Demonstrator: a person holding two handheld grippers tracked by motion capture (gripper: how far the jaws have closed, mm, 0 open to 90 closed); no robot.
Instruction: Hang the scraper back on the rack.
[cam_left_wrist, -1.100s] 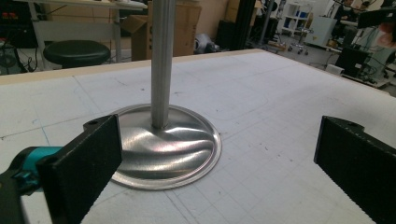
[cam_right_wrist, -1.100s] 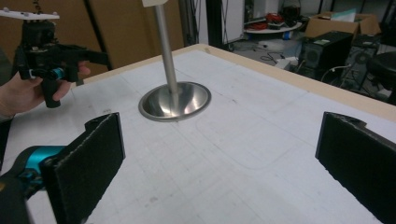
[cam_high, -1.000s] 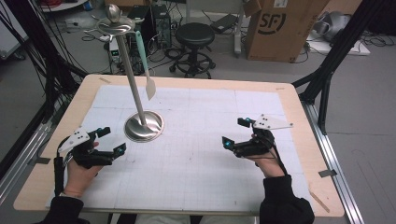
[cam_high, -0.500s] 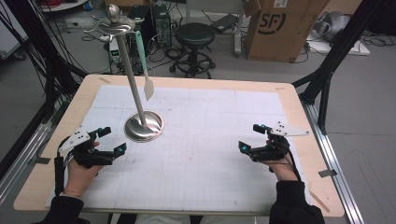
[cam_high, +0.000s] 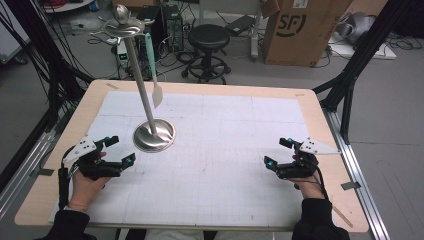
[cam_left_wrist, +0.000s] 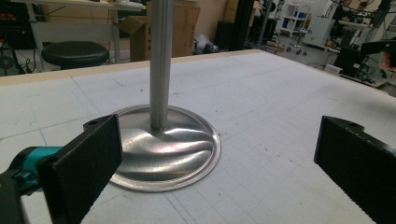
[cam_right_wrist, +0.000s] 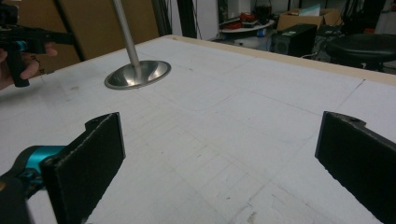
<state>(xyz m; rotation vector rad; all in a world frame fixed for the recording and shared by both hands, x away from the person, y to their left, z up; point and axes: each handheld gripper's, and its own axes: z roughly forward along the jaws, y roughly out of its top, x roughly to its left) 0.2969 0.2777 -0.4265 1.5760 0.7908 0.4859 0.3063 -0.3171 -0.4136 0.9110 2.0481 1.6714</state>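
A steel stand rises from a round base (cam_high: 154, 136) on the white gridded mat (cam_high: 225, 135), left of centre, its pole (cam_high: 140, 80) leaning toward a top dish. From that top hangs a utensil with a teal handle and a pale blade (cam_high: 157, 95). My left gripper (cam_high: 121, 149) rests open near the base's front left, holding nothing. The left gripper view looks straight at the base (cam_left_wrist: 168, 149) and pole (cam_left_wrist: 161, 60) between wide-apart jaws. My right gripper (cam_high: 277, 152) stands open and empty at the right front of the mat. Its own view shows the base (cam_right_wrist: 137, 74) far off.
The mat's middle (cam_high: 225, 165) lies bare between the two grippers. Behind the table a black stool (cam_high: 207, 37) and a cardboard box (cam_high: 295, 30) stand on the floor. Black frame posts (cam_high: 350, 75) flank the table. The other hand and its gripper (cam_right_wrist: 18, 42) show at the right gripper view's far left.
My right gripper has moved to the right and a little toward the front edge. The left gripper and the stand have stayed put.
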